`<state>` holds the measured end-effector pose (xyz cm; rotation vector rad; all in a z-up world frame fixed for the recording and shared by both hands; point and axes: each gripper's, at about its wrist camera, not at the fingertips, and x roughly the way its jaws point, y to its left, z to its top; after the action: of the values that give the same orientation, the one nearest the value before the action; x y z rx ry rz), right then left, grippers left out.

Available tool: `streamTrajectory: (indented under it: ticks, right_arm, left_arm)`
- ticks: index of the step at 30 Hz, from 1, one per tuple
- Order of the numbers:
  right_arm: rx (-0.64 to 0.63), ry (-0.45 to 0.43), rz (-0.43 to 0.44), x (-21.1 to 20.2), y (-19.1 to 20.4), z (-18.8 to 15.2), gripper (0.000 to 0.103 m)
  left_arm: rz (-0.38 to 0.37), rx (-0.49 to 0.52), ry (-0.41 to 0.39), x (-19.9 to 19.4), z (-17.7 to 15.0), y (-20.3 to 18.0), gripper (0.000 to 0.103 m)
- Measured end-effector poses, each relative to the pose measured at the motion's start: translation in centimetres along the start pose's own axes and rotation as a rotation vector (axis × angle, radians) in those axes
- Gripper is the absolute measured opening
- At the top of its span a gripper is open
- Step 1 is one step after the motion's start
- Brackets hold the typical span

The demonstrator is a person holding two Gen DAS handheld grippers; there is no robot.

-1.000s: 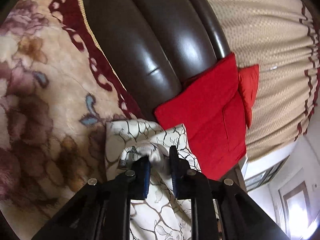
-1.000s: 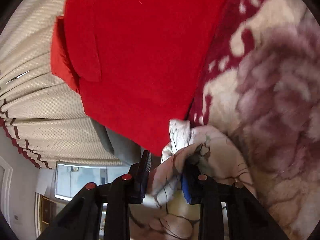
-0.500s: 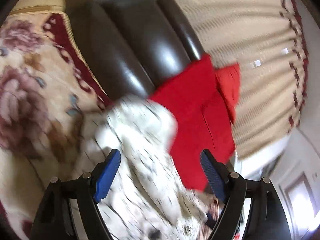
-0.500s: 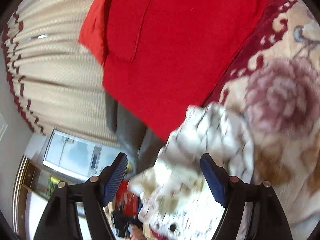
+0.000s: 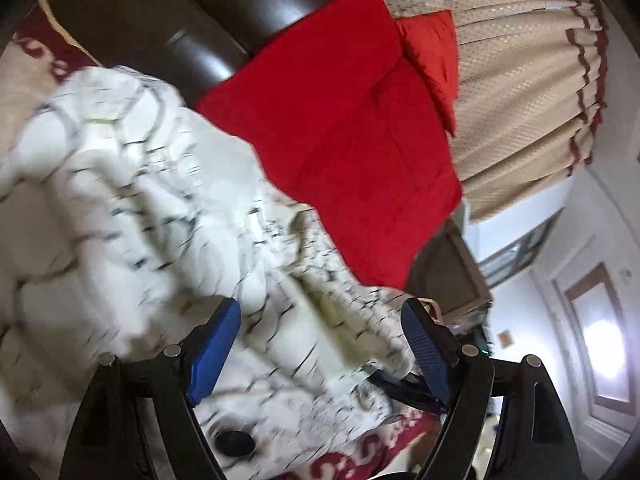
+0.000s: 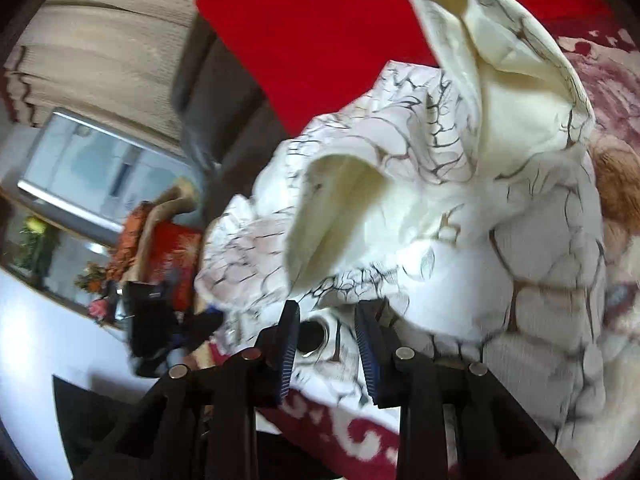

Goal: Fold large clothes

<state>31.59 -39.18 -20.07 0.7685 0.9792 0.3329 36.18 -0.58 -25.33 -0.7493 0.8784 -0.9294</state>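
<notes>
A white garment (image 5: 168, 216) with a dark crackle print is seen crumpled across the left and centre of the left wrist view, blurred, lying on a floral blanket (image 5: 360, 460) whose maroon border shows at the lower edge and upper left. The left gripper (image 5: 320, 344) is held over the garment with its jaws wide apart; the blue pads (image 5: 212, 356) are clear of the cloth, nothing is clamped. A dark round button (image 5: 234, 443) is seen on the fabric at lower centre. A red cushion (image 5: 352, 128) is placed in the upper centre, leaning on a dark brown leather headboard (image 5: 208, 12), with a smaller red cushion (image 5: 436, 56) just beside it at upper right. A beige curtain (image 5: 520, 80) with maroon trim fills the upper right; a door (image 5: 600, 340) is seen at far right. In the right wrist view the same garment (image 6: 460, 220) is piled in the centre and right, with two open folds showing a cream lining at upper right and centre. The right gripper (image 6: 328, 344) is at lower centre, its jaws closing and only narrowly apart; a dark button (image 6: 312, 334) and a bit of cloth are seen in the gap, but whether the pads press on it cannot be told. The red cushion (image 6: 312, 32) is at the top, the blanket (image 6: 352, 432) under the garment at the bottom and right edge. A window (image 6: 100, 160) and cluttered items (image 6: 152, 260) are seen at left.
</notes>
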Motion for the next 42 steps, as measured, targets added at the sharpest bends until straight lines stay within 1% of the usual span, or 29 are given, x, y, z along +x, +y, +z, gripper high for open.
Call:
streamTrajectory:
  ticks: [4, 5, 7, 8, 9, 11, 13, 14, 16, 17, 19, 22, 23, 24, 25, 26, 27, 28, 29, 30, 31, 32, 33, 34, 35, 39, 41, 42]
  right_arm:
    - [0.074, -0.04, 0.041, 1.0, -1.0, 3.3, 0.031]
    - [0.082, -0.067, 0.046, 1.1, -1.2, 4.1, 0.031]
    - [0.111, -0.13, 0.086, 1.3, -1.9, 5.9, 0.031]
    - [0.126, -0.167, 0.118, 1.3, -2.2, 6.7, 0.033]
    - [0.139, -0.218, 0.143, 1.0, -2.6, 7.5, 0.033]
    - [0.143, -0.311, 0.148, 0.4, -3.0, 9.2, 0.034]
    - [0.166, -0.37, 0.16, -0.1, -3.9, 10.3, 0.034]
    - [0.182, -0.414, 0.169, -0.7, -4.7, 10.7, 0.035]
    - [0.195, -0.448, 0.163, -1.4, -5.6, 10.9, 0.035]
    - [0.198, -0.453, 0.158, -1.7, -5.9, 11.0, 0.036]
    - [0.187, -0.448, 0.146, -2.1, -6.2, 10.9, 0.036]
    - [0.164, -0.408, 0.109, -2.8, -5.4, 10.1, 0.035]
    - [0.142, -0.385, 0.087, -2.8, -4.8, 9.6, 0.035]
    - [0.126, -0.37, 0.064, -2.6, -4.3, 9.4, 0.035]
    - [0.108, -0.355, 0.03, -2.5, -3.6, 9.1, 0.035]
    - [0.085, -0.339, -0.013, -2.4, -3.0, 8.4, 0.035]
    - [0.063, -0.327, -0.062, -2.5, -2.4, 7.7, 0.035]
    - [0.046, -0.319, -0.113, -2.5, -2.1, 7.1, 0.035]
    - [0.037, -0.313, -0.159, -2.7, -2.3, 6.9, 0.035]
    - [0.036, -0.3, -0.231, -2.5, -2.2, 6.4, 0.035]
    - [0.049, -0.27, -0.29, -2.1, -2.6, 5.9, 0.035]
    - [0.076, -0.227, -0.336, -1.6, -3.5, 5.5, 0.034]
    - [0.105, -0.199, -0.353, -1.4, -4.5, 5.0, 0.033]
    - [0.122, -0.193, -0.351, -1.3, -4.9, 4.6, 0.03]
    - [0.134, -0.198, -0.339, -1.9, -5.5, 4.0, 0.029]
    - [0.125, -0.2, -0.369, -3.8, -5.7, 1.7, 0.029]
    - [0.101, -0.204, -0.393, -3.8, -5.1, 1.2, 0.03]
    - [0.086, -0.208, -0.408, -3.6, -4.8, 1.1, 0.03]
  left_arm:
    - [-0.03, -0.049, -0.001, 2.7, 2.1, 1.0, 0.083]
    - [-0.034, -0.062, -0.005, 3.1, 2.5, 1.4, 0.082]
    - [-0.053, -0.091, -0.045, 4.1, 3.7, 2.2, 0.082]
    - [-0.058, -0.102, -0.071, 4.4, 4.2, 2.5, 0.082]
    - [-0.067, -0.114, -0.11, 4.5, 4.8, 2.8, 0.082]
    - [-0.079, -0.12, -0.211, 3.7, 6.0, 3.3, 0.082]
    - [-0.054, -0.108, -0.31, 2.3, 7.0, 3.7, 0.082]
    - [-0.044, -0.116, -0.334, 1.7, 7.1, 4.0, 0.082]
    - [-0.04, -0.154, -0.363, 0.4, 7.5, 4.8, 0.082]
    - [-0.03, -0.166, -0.371, -0.2, 7.6, 5.0, 0.082]
    - [0.02, -0.155, -0.37, -0.7, 7.4, 4.7, 0.082]
    - [0.093, -0.112, -0.339, -1.0, 6.7, 3.4, 0.082]
    - [0.132, -0.084, -0.319, -1.1, 6.2, 2.7, 0.082]
    - [0.18, -0.058, -0.305, -1.1, 5.9, 2.2, 0.082]
    - [0.252, -0.024, -0.303, -1.5, 5.2, 1.5, 0.082]
    - [0.292, -0.007, -0.31, -1.8, 4.9, 1.3, 0.082]
    - [0.357, 0.01, -0.324, -2.2, 4.5, 1.2, 0.082]
    - [0.447, 0.015, -0.338, -2.5, 4.1, 1.3, 0.083]
    - [0.562, 0.024, -0.345, -2.9, 3.8, 1.5, 0.083]
    - [0.629, 0.037, -0.341, -3.0, 3.5, 1.9, 0.083]
    - [0.685, 0.023, -0.325, -3.2, 3.2, 2.9, 0.082]
    - [0.684, -0.012, -0.309, -3.5, 2.8, 3.8, 0.082]
    - [0.669, -0.051, -0.295, -3.8, 2.7, 4.4, 0.081]
    - [0.652, -0.083, -0.288, -4.2, 2.6, 4.9, 0.081]
    - [0.648, -0.094, -0.288, -4.4, 2.6, 5.1, 0.082]
    - [0.656, -0.058, -0.334, -5.8, 2.8, 4.3, 0.082]
    - [0.626, -0.054, -0.357, -6.3, 3.0, 4.3, 0.082]
    - [0.597, -0.062, -0.359, -6.3, 3.2, 4.4, 0.082]
